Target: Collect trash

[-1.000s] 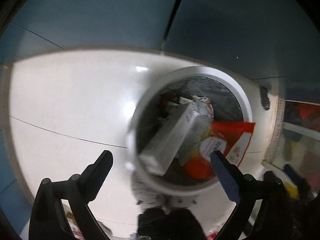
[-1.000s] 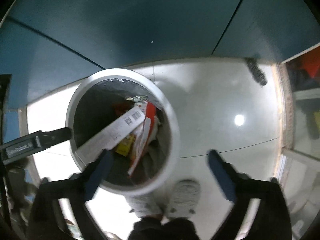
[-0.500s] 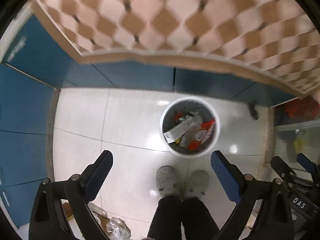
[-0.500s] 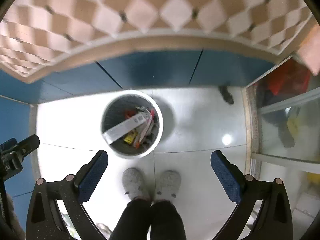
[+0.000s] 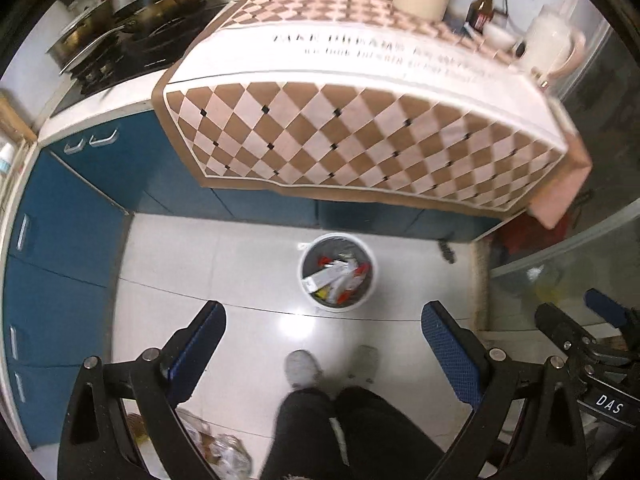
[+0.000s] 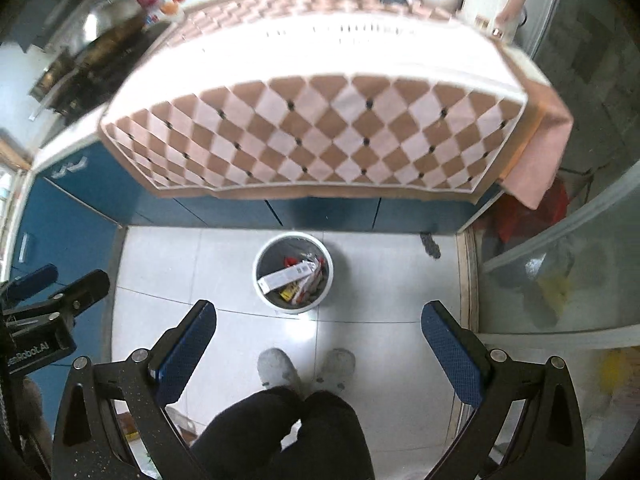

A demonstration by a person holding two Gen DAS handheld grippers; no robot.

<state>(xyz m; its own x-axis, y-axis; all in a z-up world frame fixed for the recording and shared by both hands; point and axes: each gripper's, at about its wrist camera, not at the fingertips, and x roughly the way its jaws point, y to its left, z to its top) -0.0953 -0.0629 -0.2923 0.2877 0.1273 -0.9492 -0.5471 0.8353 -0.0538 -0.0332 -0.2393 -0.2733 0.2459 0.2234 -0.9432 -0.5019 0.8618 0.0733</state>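
Biggest thing in view is the counter (image 5: 360,80) with its checkered cloth (image 6: 320,136), which wasn't even visible a second ago, when both cameras were right down over the bin. So the big change: both grippers have pulled way up and back, and now the whole kitchen corner shows, blue cabinets (image 5: 60,240), white tile floor (image 6: 380,280), the stove (image 5: 132,40) off to the left.

The white trash bin (image 5: 337,273) stands on the floor in front of the cabinets, just ahead of the person's feet (image 6: 276,368). It holds a long white box (image 6: 286,275) lying on top, with red and yellow wrappers (image 5: 352,284) next to and under it. Contents look the same as in the close-up, so I'd guess that drop-off is done.

Left gripper (image 5: 320,344) is spread wide with nothing in it, and so is the right gripper (image 6: 318,340). There's crinkly stuff on the floor at bottom left (image 5: 224,452), maybe more trash, too blurry to tell. If so, that's probably the next pickup.
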